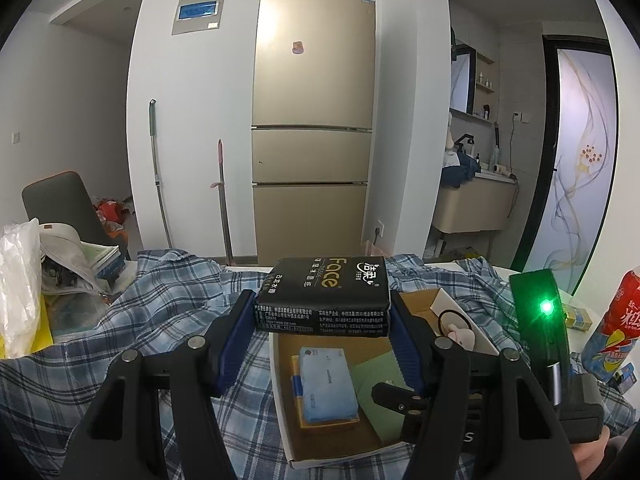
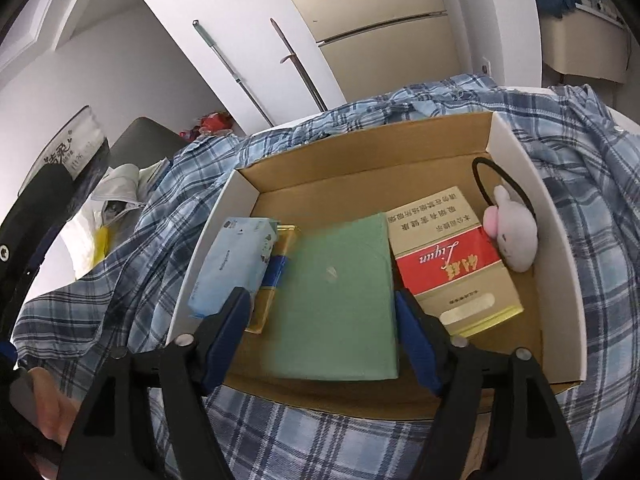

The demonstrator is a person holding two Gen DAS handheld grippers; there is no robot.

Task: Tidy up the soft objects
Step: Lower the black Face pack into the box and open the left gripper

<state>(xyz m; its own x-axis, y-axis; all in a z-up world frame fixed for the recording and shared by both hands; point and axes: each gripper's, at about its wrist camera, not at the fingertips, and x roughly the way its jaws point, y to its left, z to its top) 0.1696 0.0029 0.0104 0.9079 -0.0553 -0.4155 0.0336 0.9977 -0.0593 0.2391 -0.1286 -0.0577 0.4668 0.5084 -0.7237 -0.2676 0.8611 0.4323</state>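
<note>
My left gripper (image 1: 322, 310) is shut on a black tissue pack (image 1: 328, 284), held level above the near end of an open cardboard box (image 1: 280, 400). In the right wrist view my right gripper (image 2: 320, 300) hangs open inside the box (image 2: 540, 240). A green pack (image 2: 340, 280) lies slightly blurred between its jaws, and the left pad stands clear of it. A light blue tissue pack (image 2: 232, 264) leans on the box's left side. A red and beige carton (image 2: 448, 264) and a plush hair tie (image 2: 512, 236) lie to the right.
The box sits on a blue plaid shirt (image 1: 160, 312) spread over the table. A plastic bag and books (image 1: 24, 280) stand at the left. A red bottle (image 1: 616, 320) stands at the right edge. Behind the table are a fridge (image 1: 316, 120) and two mops.
</note>
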